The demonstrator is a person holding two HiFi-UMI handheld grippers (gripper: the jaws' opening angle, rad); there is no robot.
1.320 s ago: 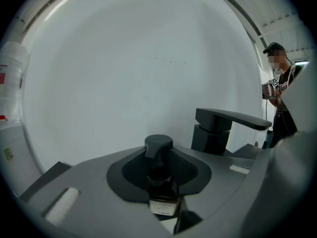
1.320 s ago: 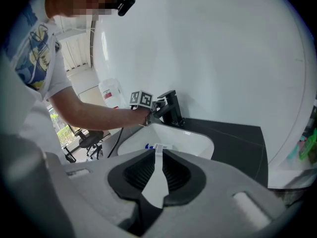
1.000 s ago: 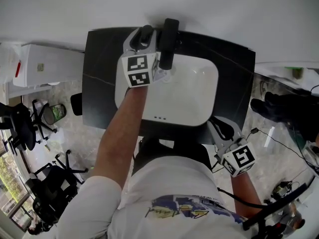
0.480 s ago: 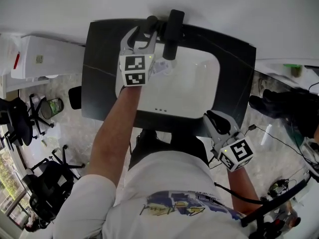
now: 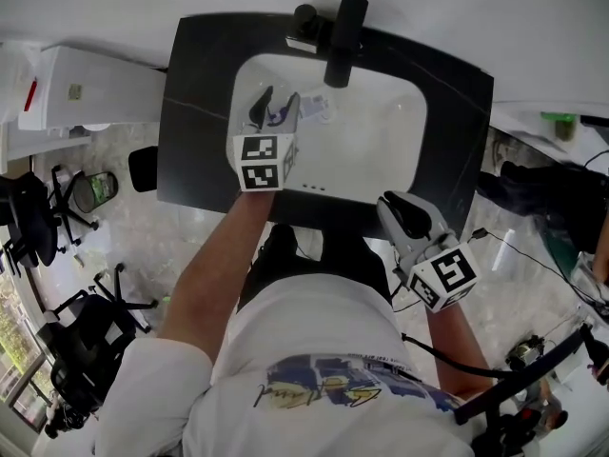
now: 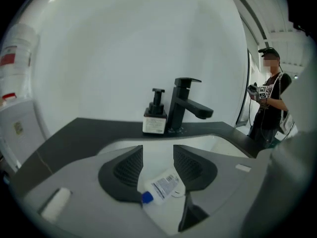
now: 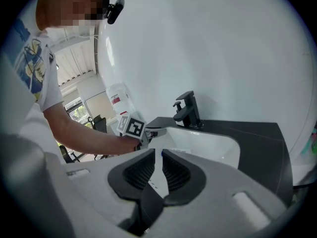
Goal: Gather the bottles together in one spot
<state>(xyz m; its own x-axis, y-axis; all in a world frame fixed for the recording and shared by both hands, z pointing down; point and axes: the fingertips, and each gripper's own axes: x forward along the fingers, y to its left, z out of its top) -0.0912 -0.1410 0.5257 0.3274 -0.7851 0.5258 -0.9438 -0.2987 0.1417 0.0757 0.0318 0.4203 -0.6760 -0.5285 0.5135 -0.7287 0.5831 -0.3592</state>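
A small clear bottle (image 6: 163, 186) with a blue cap and white label lies on its side in the white sink basin (image 5: 381, 160). My left gripper (image 5: 276, 108) hovers over the basin's left half. Its jaws are closing, and the small bottle (image 5: 311, 109) shows in the gap between them, low down, with the pads apart from it. A dark pump bottle (image 6: 155, 118) stands on the black counter just left of the black faucet (image 6: 185, 105). My right gripper (image 5: 400, 208) hangs off the counter's front edge, shut on nothing.
The black counter (image 5: 190, 112) surrounds the basin and backs onto a white wall. A white cabinet (image 5: 86, 93) stands to the left, with office chairs (image 5: 38, 227) on the floor beyond it. A person (image 6: 270, 98) stands at the far right.
My left gripper has pulled back from the pump bottle and faucet at the rear to over the basin's left half. The right gripper has barely shifted.
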